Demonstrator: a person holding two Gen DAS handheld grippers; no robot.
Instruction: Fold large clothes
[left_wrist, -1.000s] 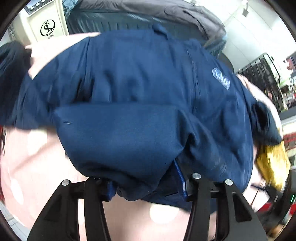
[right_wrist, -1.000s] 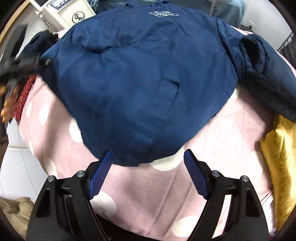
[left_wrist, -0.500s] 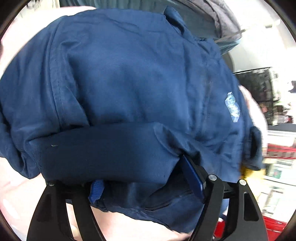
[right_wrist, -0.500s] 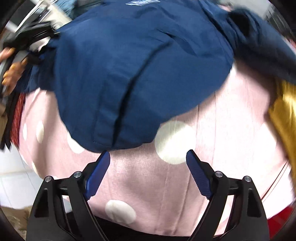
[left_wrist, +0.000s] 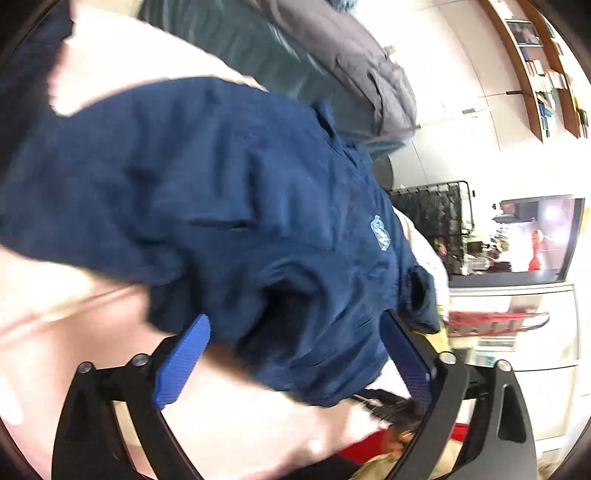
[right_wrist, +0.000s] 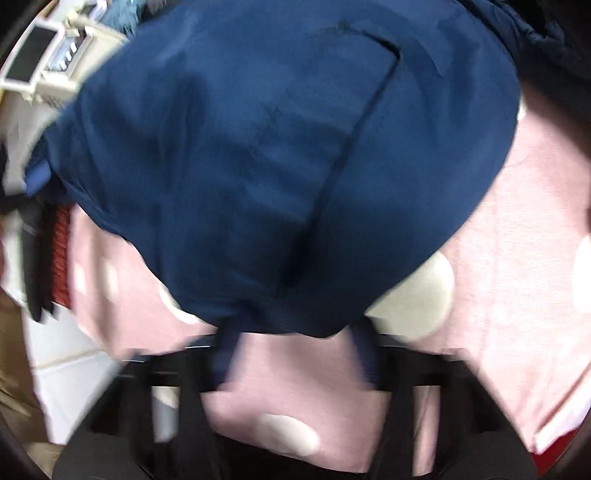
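Observation:
A navy blue jacket with a small pale chest logo lies on a pink bedsheet with white dots. My left gripper is open, its blue pads on either side of the jacket's near edge, holding nothing. In the right wrist view the jacket fills the upper frame. My right gripper sits at the jacket's near hem, its fingers blurred; the jaws look narrowed around the hem, but I cannot tell whether they grip it.
A grey and teal pile of bedding lies beyond the jacket. A black wire crate and a screen stand at the right. A beige appliance is at upper left of the right wrist view.
My left gripper has opened and let go of the folded sleeve, drawing back. My right gripper has moved forward to the jacket's hem and its jaws have narrowed.

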